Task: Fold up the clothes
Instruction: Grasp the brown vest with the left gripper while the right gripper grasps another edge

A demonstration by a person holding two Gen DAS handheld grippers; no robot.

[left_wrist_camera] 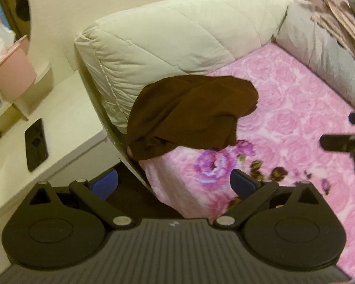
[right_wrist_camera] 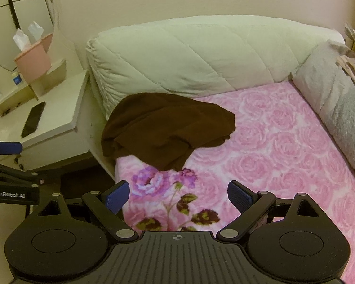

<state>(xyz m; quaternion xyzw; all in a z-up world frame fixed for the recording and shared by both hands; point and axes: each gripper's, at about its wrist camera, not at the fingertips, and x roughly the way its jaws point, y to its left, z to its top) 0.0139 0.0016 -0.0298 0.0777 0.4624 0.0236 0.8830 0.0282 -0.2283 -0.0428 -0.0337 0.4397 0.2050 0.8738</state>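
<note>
One pink box [right_wrist_camera: 33, 59] on the side table [right_wrist_camera: 59, 118], tissues sticking up out of it. One phone [right_wrist_camera: 33, 119] lying flat near the table's front edge. One brown garment [right_wrist_camera: 168, 127] crumpled at the bed's near left corner, against the pale quilt [right_wrist_camera: 189, 54] and on the pink blanket [right_wrist_camera: 284, 146]; one edge hanging over the bed's side. Grey pillow [right_wrist_camera: 336, 99] along the right edge.

Left gripper [left_wrist_camera: 175, 182] spread wide, holding nothing, above the bed's left edge. Right gripper [right_wrist_camera: 178, 195] spread wide, also holding nothing, short of the garment.

Only in the right view: small bottles [right_wrist_camera: 16, 78] on the shelf. Only in the left view: the dark floor gap between table and bed.
</note>
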